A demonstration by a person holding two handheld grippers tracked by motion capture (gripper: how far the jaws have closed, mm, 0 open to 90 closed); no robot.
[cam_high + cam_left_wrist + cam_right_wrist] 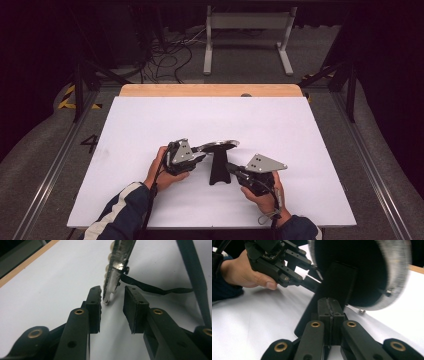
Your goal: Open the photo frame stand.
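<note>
Two tongs are seen at mid-table beside a black stand bearing a silvery disc. The disc's edge is shown between the parted left tongs, untouched; the right tongs are pressed together. A white table is ringed by dark floor.

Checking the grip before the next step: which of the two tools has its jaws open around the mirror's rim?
The left tool: its jaws stand apart either side of the mirror rim. The right tool has its jaws shut together.

Bright table, dark surroundings, blurred close-ups
</note>
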